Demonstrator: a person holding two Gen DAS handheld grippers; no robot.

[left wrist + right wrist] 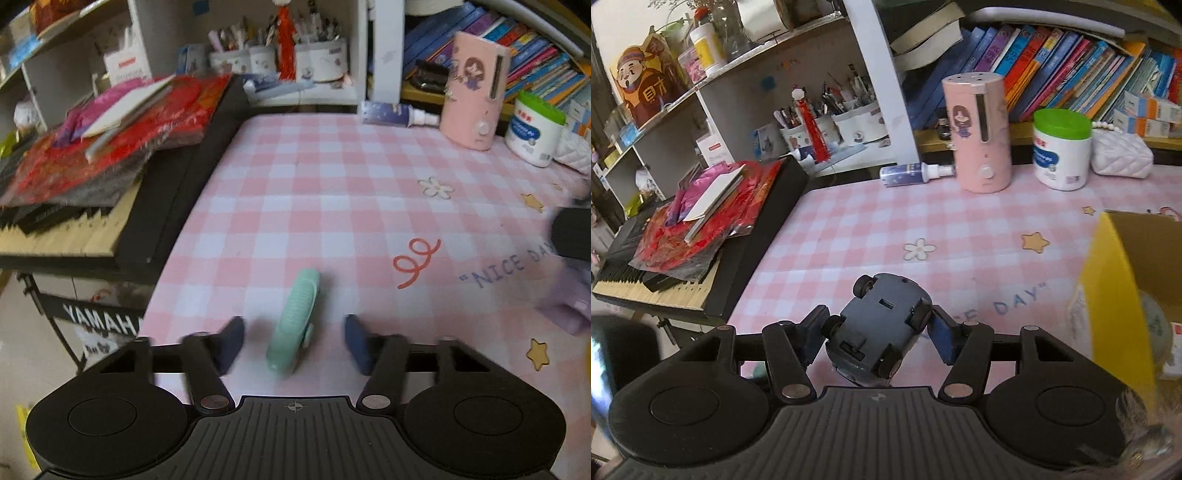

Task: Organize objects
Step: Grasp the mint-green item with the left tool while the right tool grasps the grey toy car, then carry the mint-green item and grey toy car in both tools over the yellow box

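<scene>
Now, right claw [877,328] gripping toy car [877,325], yellow box [1115,288] rim nearby

My left gripper [294,341] straddles the comb [295,321], which lies on the tablecloth [332,206] between the fingers, touching neither. My right gripper [875,328] holds the toy car [881,328] wheels-up (above the cloth). The box [1123,295] sits to its right, the keyboard [701,273] off the table's left, the humidifier [979,133] and jar [1062,147] far.

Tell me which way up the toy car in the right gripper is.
Upside down, tilted: the toy car shows its underside and four wheels to the camera, clamped between the right gripper fingers.
</scene>
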